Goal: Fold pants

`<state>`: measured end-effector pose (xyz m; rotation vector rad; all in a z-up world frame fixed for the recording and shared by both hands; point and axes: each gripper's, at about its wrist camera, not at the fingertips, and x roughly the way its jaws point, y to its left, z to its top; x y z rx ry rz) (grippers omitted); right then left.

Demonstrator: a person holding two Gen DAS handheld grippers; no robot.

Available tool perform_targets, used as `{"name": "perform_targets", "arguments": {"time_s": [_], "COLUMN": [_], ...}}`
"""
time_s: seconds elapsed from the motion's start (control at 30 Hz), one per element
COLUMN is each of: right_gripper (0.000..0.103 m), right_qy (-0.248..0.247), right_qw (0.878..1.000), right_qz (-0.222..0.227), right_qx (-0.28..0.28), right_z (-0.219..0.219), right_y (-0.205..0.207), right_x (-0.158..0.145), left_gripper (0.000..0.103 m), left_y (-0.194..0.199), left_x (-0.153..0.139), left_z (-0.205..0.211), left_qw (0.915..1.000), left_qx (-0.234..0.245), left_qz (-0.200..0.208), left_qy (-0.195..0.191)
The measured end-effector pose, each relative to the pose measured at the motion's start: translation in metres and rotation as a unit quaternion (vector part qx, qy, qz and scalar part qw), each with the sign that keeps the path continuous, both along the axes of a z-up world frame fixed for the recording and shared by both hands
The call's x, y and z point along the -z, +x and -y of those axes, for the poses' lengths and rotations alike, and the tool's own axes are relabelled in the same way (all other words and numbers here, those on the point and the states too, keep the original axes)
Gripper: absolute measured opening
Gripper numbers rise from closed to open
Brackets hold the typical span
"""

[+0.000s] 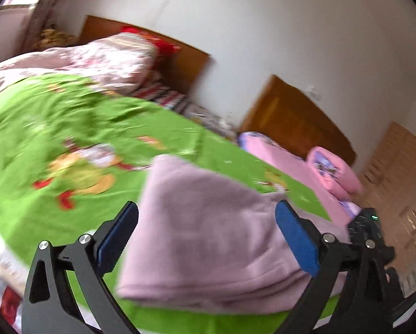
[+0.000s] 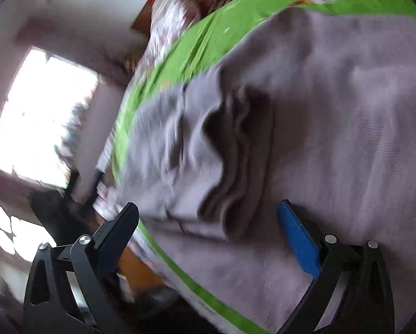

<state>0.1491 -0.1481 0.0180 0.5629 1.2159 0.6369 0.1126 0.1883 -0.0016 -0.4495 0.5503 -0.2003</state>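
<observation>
Left wrist view: the left gripper (image 1: 206, 233) has its blue-padded fingers (image 1: 297, 239) spread wide, and they hold nothing. Between and just beyond them lies the soft pale-pink fleece pants (image 1: 208, 222), already folded into a thick bundle whose stacked edges face the near side. The bundle's long axis appears to run from near left to far right, and it rests on the bright green cartoon-print bedsheet (image 1: 69, 128). Farther off are a crumpled pink floral quilt (image 1: 110, 58) and a brown wooden headboard (image 1: 185, 61).

In the right wrist view the right gripper (image 2: 208, 233) is likewise wide apart and empty, tipped sideways close over the bundle's layered edges (image 2: 235, 153). Judging by how the cloth fills that view, the right hand seems nearer; blur hides any contact.
</observation>
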Motion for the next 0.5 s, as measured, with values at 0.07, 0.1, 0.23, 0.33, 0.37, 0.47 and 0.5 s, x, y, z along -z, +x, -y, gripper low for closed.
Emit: {"name": "perform_targets", "arguments": {"time_s": [0.07,0.1,0.23,0.33,0.37,0.47,0.5], "right_gripper": [0.096,0.093,0.089,0.084,0.083,0.068,0.055], "right_qy": [-0.02,-0.012,0.0,0.012,0.024,0.035,0.019], "right_qw": [0.999,0.999,0.998,1.0,0.999,0.998,0.999], "right_qz": [0.008,0.004,-0.016,-0.006,-0.012,-0.009,0.002], "right_qx": [-0.026,-0.036,-0.061,-0.012,0.02,0.042,0.041], "right_z": [-0.015,-0.022,-0.051,-0.046,-0.04,-0.042,-0.047], "right_y": [-0.004,-0.004,-0.002,0.005,0.011,0.021,0.021], "right_x": [-0.005,-0.005,-0.001,-0.004,0.0,0.003,0.003], "left_gripper": [0.099,0.099,0.099,0.099,0.099,0.099,0.1], "left_y": [-0.002,-0.008,-0.004,-0.01,-0.013,-0.022,-0.026], "left_x": [0.008,0.012,0.019,0.018,0.018,0.017,0.017], "left_z": [-0.009,-0.013,-0.017,-0.02,-0.024,-0.032,-0.035], "left_qw": [0.9997,0.9995,0.9992,0.9991,0.9987,0.9971,0.9965], "left_qx": [-0.018,-0.024,-0.029,-0.026,-0.029,-0.037,-0.04], "left_qz": [-0.01,-0.013,-0.015,-0.001,0.002,-0.002,-0.004], "left_qy": [0.009,0.013,0.024,0.033,0.043,0.066,0.073]}}
